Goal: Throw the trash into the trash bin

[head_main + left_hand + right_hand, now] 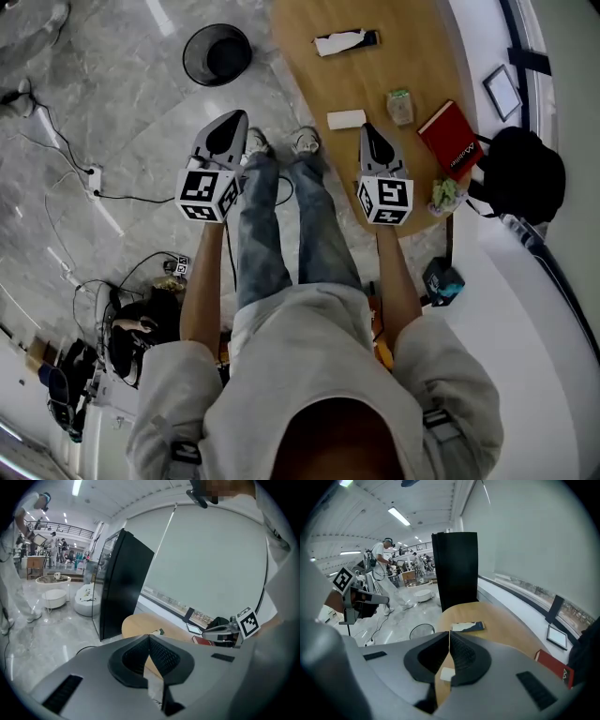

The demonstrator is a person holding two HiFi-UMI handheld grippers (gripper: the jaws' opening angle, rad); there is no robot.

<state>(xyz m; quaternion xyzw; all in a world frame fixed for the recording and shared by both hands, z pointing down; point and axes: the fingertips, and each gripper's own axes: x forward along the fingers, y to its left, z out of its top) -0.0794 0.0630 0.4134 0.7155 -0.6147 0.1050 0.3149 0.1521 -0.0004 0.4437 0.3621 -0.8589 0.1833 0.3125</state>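
Step in hand (judged): approach to the first piece of trash.

- Right gripper (367, 131): jaws pressed together, nothing between them. Open before reaching the table.
- Left gripper (236, 120): likewise closed and empty.
- Lower onto the small white rectangular piece (346, 119), nearest item on the light wooden oval table (300, 75), just left of the right jaw tips.
- Straddle across its short side, pinch firmly, lift clear before swinging left.
- Farther candidates: crumpled white paper with dark wrapper (342, 41) at the far end; small pale green carton (400, 106) to the right.
- Leave the red book (451, 139) alone (probably not trash).
- Destination: round black wire-mesh trash bin (217, 53) on the grey marble floor (141, 84), far left of the table.
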